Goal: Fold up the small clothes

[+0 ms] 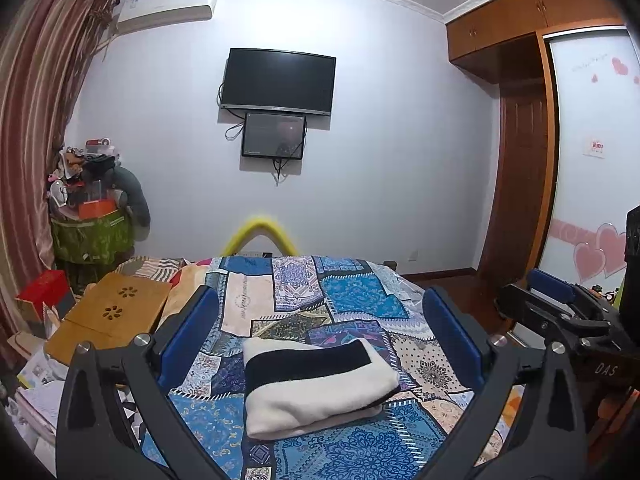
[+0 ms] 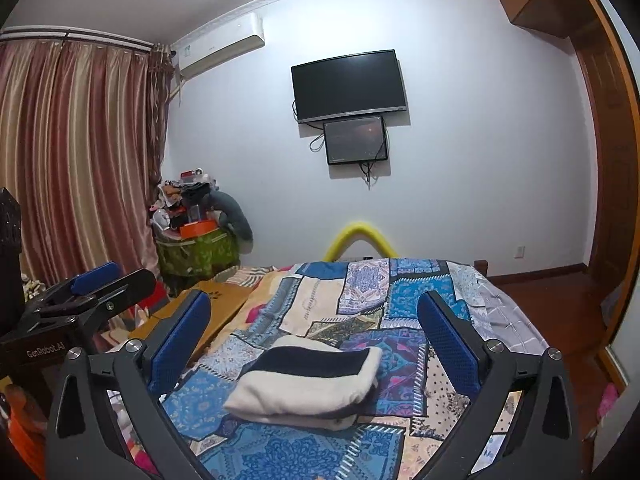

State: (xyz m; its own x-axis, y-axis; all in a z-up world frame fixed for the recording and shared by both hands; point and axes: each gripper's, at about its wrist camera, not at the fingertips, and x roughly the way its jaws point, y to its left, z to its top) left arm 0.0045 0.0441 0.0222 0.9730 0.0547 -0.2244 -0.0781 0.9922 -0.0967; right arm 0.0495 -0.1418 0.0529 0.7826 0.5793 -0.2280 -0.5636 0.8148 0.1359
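Note:
A folded white garment with a black band (image 1: pixel 316 384) lies on the blue patchwork bedspread (image 1: pixel 348 296); it also shows in the right wrist view (image 2: pixel 308 384). My left gripper (image 1: pixel 320 320) is open and empty, held above and just behind the garment, its blue pads wide apart. My right gripper (image 2: pixel 314 320) is open and empty too, at about the same height beside it. The right gripper shows at the right of the left wrist view (image 1: pixel 552 300). The left gripper shows at the left of the right wrist view (image 2: pixel 96 284).
A wooden lap desk (image 1: pixel 112 312) lies on the bed's left side. A cluttered stand (image 1: pixel 92 208) and curtains (image 1: pixel 36 120) are at the left. A TV (image 1: pixel 278 82) hangs on the far wall. A wardrobe (image 1: pixel 520 160) stands right. A yellow foam loop (image 1: pixel 260 232) sits at the bed's foot.

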